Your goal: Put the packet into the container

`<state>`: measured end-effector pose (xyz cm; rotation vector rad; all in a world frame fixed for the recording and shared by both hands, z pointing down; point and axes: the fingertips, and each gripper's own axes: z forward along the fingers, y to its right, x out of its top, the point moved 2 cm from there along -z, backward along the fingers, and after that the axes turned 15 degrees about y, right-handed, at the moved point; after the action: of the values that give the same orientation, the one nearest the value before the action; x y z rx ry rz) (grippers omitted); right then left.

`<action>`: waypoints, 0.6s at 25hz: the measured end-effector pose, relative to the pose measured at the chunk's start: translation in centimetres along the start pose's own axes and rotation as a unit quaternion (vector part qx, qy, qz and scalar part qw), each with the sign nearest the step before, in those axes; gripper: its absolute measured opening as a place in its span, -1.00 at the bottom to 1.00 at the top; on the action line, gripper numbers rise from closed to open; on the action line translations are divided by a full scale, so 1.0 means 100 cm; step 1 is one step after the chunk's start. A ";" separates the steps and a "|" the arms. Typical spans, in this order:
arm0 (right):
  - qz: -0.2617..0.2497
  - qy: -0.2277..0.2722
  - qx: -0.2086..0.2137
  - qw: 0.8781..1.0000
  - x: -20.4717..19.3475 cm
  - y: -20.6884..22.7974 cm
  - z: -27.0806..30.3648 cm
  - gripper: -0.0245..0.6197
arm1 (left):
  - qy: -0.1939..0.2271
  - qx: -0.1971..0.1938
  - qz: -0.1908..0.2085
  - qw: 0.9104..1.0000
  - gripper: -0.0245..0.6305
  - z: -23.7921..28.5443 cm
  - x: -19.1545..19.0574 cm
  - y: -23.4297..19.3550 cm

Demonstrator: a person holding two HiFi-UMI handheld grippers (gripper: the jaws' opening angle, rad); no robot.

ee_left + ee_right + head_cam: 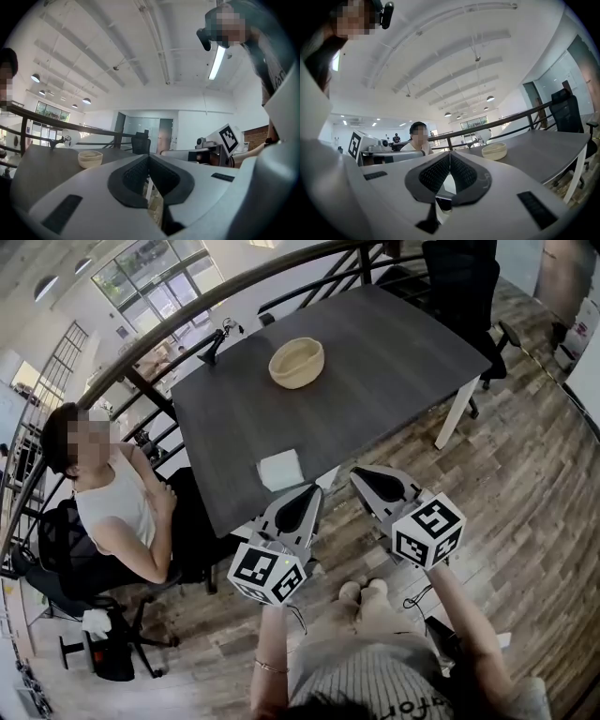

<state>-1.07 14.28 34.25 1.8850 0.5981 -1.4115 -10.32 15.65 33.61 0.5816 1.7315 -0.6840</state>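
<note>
Your left gripper, right gripper both closed, empty. Flat packet near table edge: careless approach could push it off.

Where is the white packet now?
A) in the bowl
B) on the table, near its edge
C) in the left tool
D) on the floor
B: the packet lies flat on the table by its near edge, apart from the bowl.
</note>
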 end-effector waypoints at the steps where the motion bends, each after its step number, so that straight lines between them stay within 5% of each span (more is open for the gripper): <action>1: 0.002 -0.002 0.010 1.000 0.000 0.001 0.001 -0.89 | 0.001 0.006 0.002 1.000 -0.90 0.000 0.000 -0.001; 15: -0.028 -0.052 0.115 0.992 -0.004 0.022 0.062 -0.89 | 0.002 0.085 0.016 0.996 -0.90 -0.002 -0.004 -0.050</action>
<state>-3.51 8.12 34.17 1.9687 0.4563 -1.6631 -13.76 12.24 34.75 0.7269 1.6735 -0.8139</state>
